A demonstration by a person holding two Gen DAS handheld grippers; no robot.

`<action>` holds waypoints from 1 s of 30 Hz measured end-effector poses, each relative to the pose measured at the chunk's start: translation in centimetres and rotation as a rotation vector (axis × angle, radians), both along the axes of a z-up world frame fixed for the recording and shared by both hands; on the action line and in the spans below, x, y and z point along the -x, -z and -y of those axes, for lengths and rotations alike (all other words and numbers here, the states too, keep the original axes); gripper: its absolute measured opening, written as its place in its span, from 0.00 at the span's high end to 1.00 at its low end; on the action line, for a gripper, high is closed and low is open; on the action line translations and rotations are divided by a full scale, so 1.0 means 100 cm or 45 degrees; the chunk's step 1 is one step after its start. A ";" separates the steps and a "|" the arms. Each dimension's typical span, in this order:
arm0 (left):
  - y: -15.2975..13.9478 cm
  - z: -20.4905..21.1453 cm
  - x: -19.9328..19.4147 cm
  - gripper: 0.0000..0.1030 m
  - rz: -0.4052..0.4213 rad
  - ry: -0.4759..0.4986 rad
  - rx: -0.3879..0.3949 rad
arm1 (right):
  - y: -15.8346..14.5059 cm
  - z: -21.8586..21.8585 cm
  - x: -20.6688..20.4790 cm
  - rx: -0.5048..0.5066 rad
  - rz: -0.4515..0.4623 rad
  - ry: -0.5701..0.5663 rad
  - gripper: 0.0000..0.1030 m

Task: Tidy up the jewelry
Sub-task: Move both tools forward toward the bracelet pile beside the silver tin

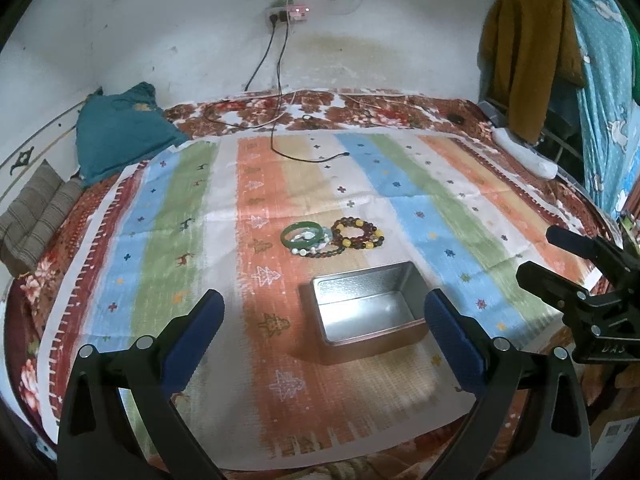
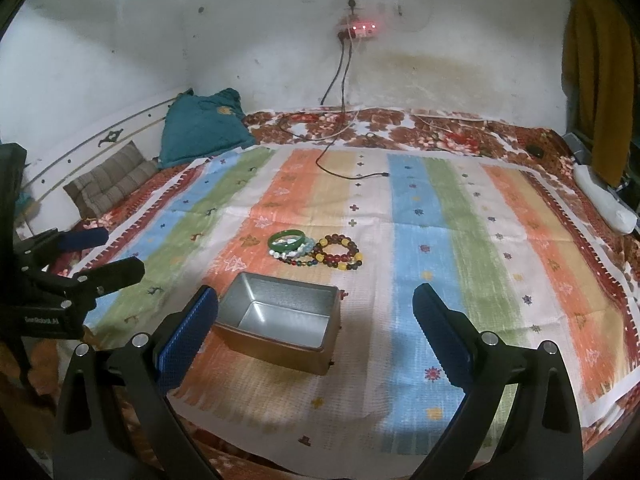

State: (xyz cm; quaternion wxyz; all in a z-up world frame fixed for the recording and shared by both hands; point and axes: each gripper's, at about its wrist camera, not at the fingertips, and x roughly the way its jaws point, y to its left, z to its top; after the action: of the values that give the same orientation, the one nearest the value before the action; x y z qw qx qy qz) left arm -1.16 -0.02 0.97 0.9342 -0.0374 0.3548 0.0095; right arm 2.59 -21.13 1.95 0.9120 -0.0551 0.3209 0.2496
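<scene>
A green bangle (image 1: 301, 233) (image 2: 287, 242), a pale bead bracelet (image 1: 310, 245) (image 2: 291, 255) and a dark red and yellow bead bracelet (image 1: 357, 233) (image 2: 339, 258) lie bunched together on the striped cloth (image 1: 248, 184) (image 2: 440, 240). Just in front of them stands an open, empty metal tin (image 1: 366, 312) (image 2: 280, 320). My left gripper (image 1: 326, 320) (image 2: 102, 252) is open, low before the tin with nothing between its fingers. My right gripper (image 2: 316, 320) (image 1: 550, 254) is open too, to the right of the tin, holding nothing.
A black charging cable (image 1: 280, 148) (image 2: 340, 168) trails from a wall socket onto the cloth's far part. A teal cushion (image 1: 120, 128) (image 2: 204, 128) and a striped pillow (image 1: 36, 208) (image 2: 112, 180) sit at far left. Hanging clothes (image 1: 524, 56) and a white roll (image 1: 524, 152) (image 2: 604, 196) are at right.
</scene>
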 end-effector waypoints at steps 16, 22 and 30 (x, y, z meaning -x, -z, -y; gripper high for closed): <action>0.002 -0.008 -0.004 0.05 -0.031 -0.027 -0.001 | 0.005 -0.003 -0.007 0.019 -0.027 0.018 0.04; 0.006 -0.017 -0.017 0.05 -0.091 -0.084 0.023 | 0.010 -0.009 -0.016 0.032 -0.057 0.026 0.04; 0.007 -0.017 -0.021 0.06 -0.099 -0.102 0.001 | 0.012 -0.012 -0.022 0.034 -0.059 0.024 0.04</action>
State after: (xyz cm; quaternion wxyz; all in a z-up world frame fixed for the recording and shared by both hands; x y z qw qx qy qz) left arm 0.96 1.70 0.28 0.9185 -0.0518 0.3891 0.0484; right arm 4.80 -19.95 0.77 0.9058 -0.0586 0.3457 0.2379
